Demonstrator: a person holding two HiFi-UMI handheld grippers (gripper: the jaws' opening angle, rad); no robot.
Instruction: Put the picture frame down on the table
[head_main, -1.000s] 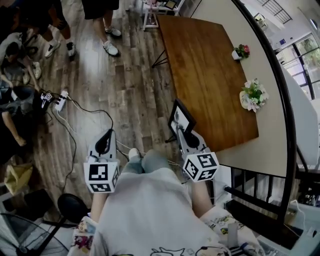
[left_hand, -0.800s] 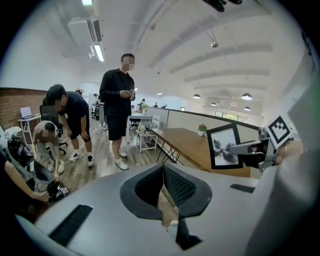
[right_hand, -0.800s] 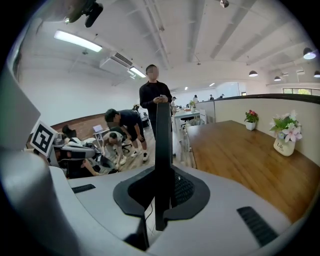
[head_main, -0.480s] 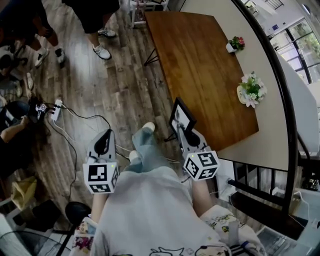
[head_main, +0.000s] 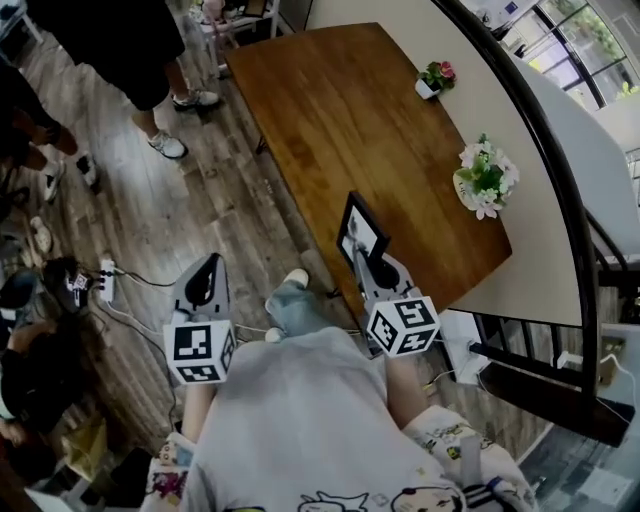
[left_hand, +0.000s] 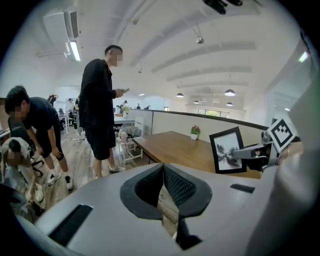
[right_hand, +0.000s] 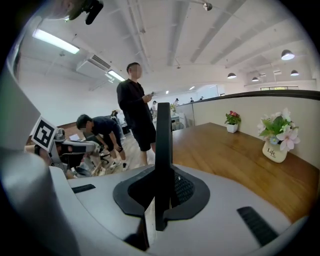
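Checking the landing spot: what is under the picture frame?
Bare wood by the near corner of the table lies below the picture frame, held by the right gripper. The strip directly beneath the frame is hidden by frame and gripper.

Wood-plank floor (head_main: 200, 205), long brown table (head_main: 340, 110), white ceiling (left_hand: 165, 60) w/ strip lights (left_hand: 76, 50), windows (head_main: 580, 25).

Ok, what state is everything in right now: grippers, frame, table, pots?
Left gripper: shut, nothing in it.
Right gripper: shut on the frame.
Frame: upright, gripped at its lower edge, not yet set down.
Table: carries only the two pots, both along its wall side.
Small pot: upright.
Big pot: upright, flowers in it.
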